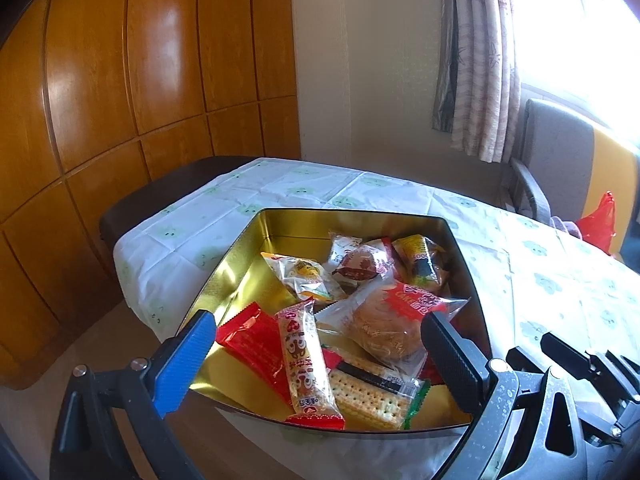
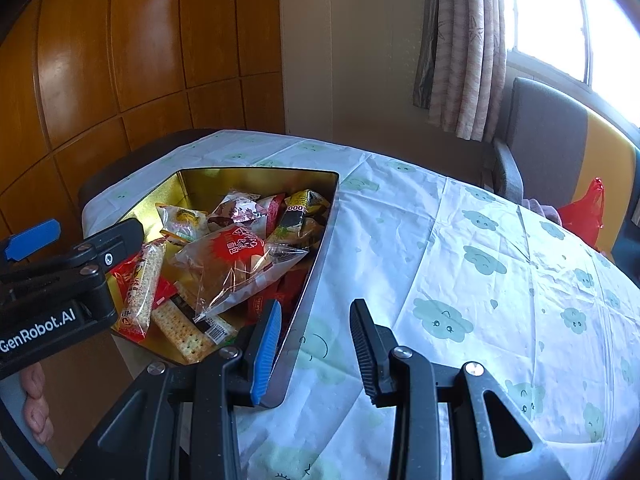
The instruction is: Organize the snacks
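A gold tin box [image 1: 256,248] stands on the table and holds several wrapped snacks: a cake bag with a red label [image 1: 384,320], a long rice-cracker bar [image 1: 308,364], a pack of crackers [image 1: 368,400] and a red packet [image 1: 248,336]. My left gripper [image 1: 316,356] is open and empty, just above the near end of the box. The same box [image 2: 320,264] shows in the right wrist view. My right gripper [image 2: 316,348] is open and empty, low over the box's near right corner and the cloth.
A white tablecloth with green cloud faces [image 2: 480,280] covers the table. A grey and yellow chair [image 2: 552,148] and a red plastic bag [image 2: 584,208] are at the far right. A wooden wardrobe [image 1: 120,80] stands to the left, a curtain [image 1: 480,60] by the window.
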